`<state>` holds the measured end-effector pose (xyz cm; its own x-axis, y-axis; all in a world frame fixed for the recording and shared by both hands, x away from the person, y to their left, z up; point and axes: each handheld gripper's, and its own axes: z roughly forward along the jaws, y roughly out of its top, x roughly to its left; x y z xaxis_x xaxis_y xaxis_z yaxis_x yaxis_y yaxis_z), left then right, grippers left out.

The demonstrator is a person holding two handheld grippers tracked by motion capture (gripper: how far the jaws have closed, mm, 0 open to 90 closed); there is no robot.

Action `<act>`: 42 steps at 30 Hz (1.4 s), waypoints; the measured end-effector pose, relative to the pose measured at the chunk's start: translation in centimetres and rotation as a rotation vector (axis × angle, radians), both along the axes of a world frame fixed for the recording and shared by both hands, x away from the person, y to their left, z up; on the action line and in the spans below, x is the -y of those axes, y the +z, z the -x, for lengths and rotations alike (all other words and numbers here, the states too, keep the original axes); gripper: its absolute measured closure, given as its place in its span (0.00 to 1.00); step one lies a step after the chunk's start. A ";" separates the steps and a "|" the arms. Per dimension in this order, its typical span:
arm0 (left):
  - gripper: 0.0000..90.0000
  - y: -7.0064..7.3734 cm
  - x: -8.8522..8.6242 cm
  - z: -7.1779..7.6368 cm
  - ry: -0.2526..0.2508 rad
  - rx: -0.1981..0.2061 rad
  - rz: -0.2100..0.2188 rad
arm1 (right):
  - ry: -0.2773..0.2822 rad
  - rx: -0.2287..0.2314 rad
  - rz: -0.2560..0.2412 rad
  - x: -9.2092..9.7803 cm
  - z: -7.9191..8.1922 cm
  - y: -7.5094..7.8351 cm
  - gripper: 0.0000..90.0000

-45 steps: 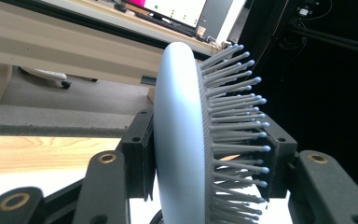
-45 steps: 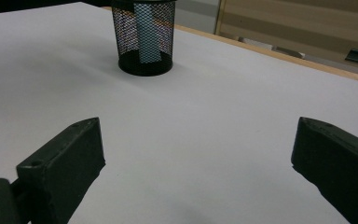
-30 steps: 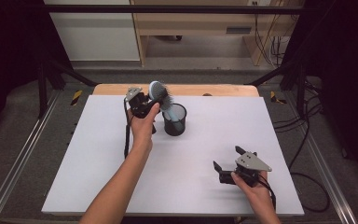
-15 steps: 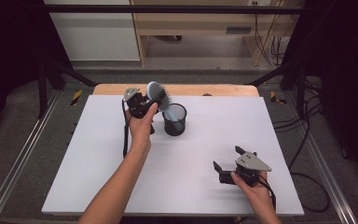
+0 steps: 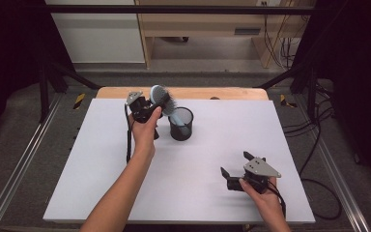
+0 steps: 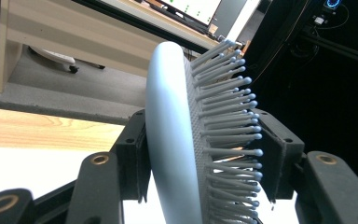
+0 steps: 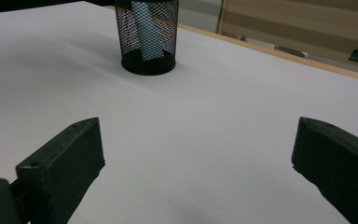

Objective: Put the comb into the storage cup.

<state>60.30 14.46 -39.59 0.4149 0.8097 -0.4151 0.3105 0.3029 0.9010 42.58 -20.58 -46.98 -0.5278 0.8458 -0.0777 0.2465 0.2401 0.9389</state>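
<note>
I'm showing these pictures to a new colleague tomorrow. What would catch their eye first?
Probably the pale blue hairbrush at the far side of the white table, its head clamped in the left gripper and its handle dipping into the black mesh cup. Next, the right gripper, open over the table's near right part.

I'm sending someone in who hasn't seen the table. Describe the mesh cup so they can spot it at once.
Start at the white table and look toward its far wooden edge, just left of centre. There stands a small black wire-mesh cup, upright and round, beside the left tongs. It alone is see-through, with the pale blue handle of a hairbrush visible inside it.
</note>
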 end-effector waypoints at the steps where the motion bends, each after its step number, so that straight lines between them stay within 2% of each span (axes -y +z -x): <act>1: 0.49 0.0 0.0 0.0 0.000 0.000 0.000 | 0.000 0.000 -0.001 0.0 0.0 0.0 0.03; 13: 0.45 0.1 -0.2 0.0 -0.005 0.009 -0.008 | 0.002 -0.003 0.001 -0.1 0.0 0.0 0.03; 32: 0.31 0.2 0.2 0.1 -0.020 0.027 -0.048 | 0.002 -0.006 0.006 -0.1 0.0 -0.1 0.03; 42: 0.25 0.3 0.1 0.1 -0.023 0.037 -0.052 | 0.005 -0.007 0.008 -0.2 0.0 -0.1 0.03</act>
<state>60.17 14.35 -39.32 0.4479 0.8199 -0.3565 0.2833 0.2481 0.9264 42.55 -20.38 -47.08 -0.5325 0.8425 -0.0809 0.2515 0.2488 0.9353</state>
